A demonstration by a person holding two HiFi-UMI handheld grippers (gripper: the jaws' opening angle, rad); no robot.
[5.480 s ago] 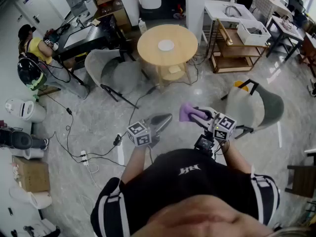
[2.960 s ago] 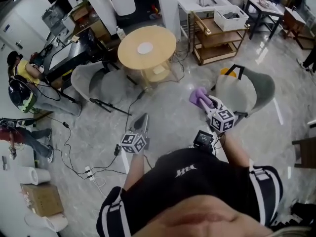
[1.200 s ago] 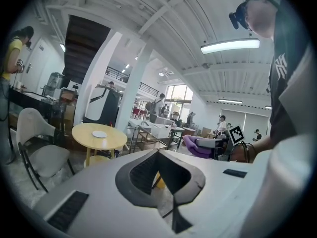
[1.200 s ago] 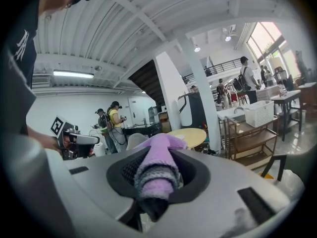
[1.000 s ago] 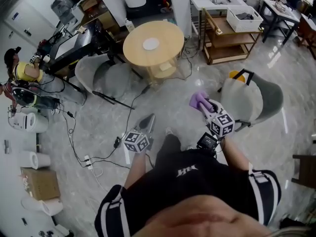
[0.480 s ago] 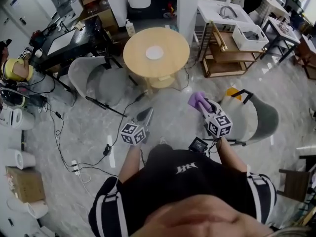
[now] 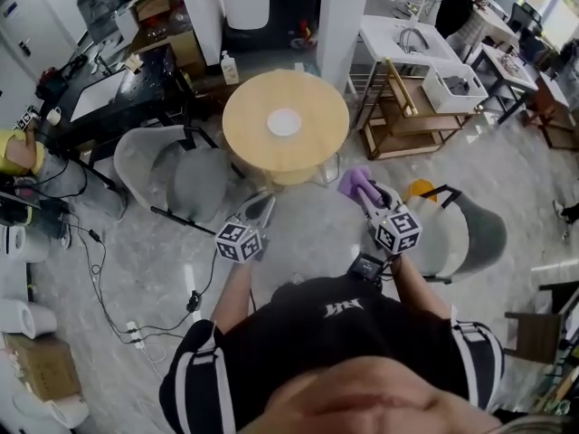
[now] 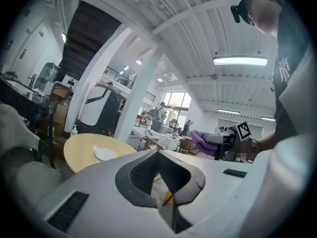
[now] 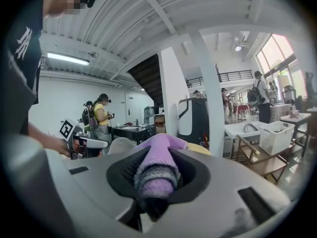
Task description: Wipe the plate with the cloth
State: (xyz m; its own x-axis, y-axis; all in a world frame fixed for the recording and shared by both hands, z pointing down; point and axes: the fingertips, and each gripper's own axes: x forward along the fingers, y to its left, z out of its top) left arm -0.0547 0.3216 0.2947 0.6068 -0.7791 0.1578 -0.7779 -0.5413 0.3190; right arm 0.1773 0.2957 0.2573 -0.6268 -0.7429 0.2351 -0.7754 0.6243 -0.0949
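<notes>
A white plate (image 7: 284, 122) lies at the middle of the round wooden table (image 7: 317, 147), a step ahead of me; it also shows in the left gripper view as the plate (image 8: 105, 154) on the table (image 8: 81, 148). My right gripper (image 7: 361, 188) is shut on a purple cloth (image 7: 353, 182), held in the air short of the table's near right edge. The cloth (image 9: 157, 167) fills its jaws in the right gripper view. My left gripper (image 7: 261, 208) is shut with nothing in it, short of the table's near edge.
A grey chair (image 7: 172, 165) stands left of the table and another grey chair (image 7: 457, 233) to my right. A wooden shelf trolley (image 7: 412, 107) with a white basket (image 7: 450, 87) stands right of the table. Cables (image 7: 118, 269) run over the floor at left. A white pillar (image 7: 339, 16) rises behind the table.
I have walked towards the round table: it has come nearer and more central in the head view. Both grippers keep their hold and pose, the cloth staying in the right one.
</notes>
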